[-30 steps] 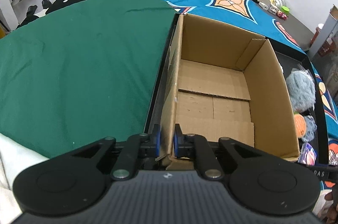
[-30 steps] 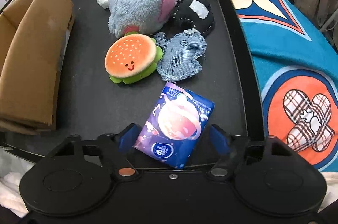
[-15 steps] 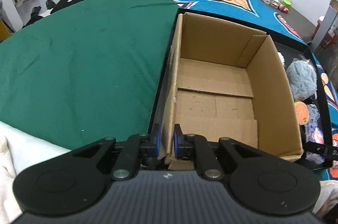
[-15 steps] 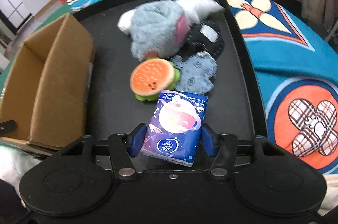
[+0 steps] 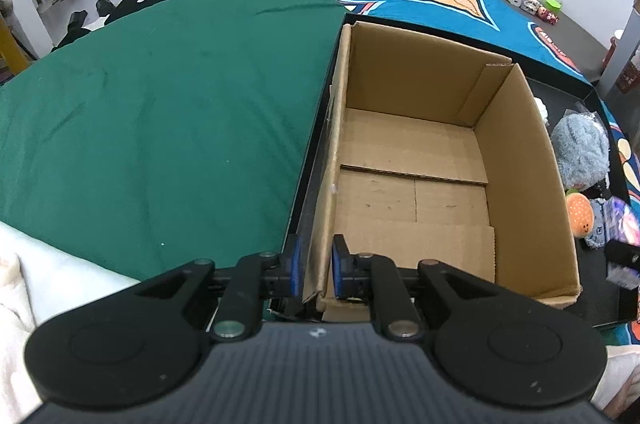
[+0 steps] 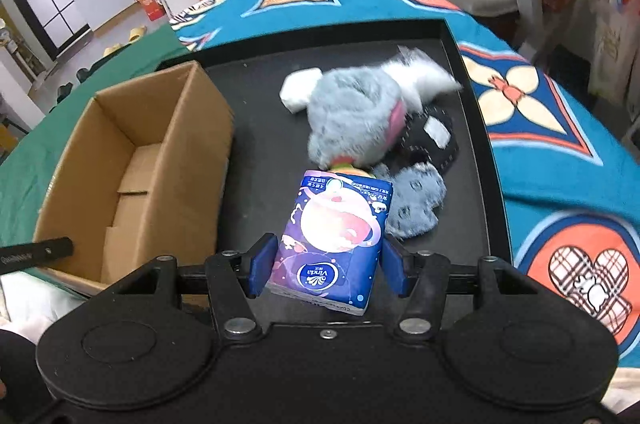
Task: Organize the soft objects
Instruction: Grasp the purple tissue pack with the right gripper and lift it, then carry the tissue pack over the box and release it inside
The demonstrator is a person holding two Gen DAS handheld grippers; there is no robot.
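While gripper-held, cardboard box (image 5: 412, 159) bare

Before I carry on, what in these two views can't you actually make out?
- Burger plush: in the right wrist view almost wholly hidden behind the tissue pack; in the left wrist view small at the frame edge.
- Grey plush: motion-blurred in the right wrist view, shape unclear.
- Cardboard box: near-wall base hidden by the left tool.
- Black tray: near edge hidden by the right tool.

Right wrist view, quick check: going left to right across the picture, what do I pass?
Green cloth → cardboard box → tissue pack shut in the right gripper → denim plush → black tray rim → blue patterned cloth.
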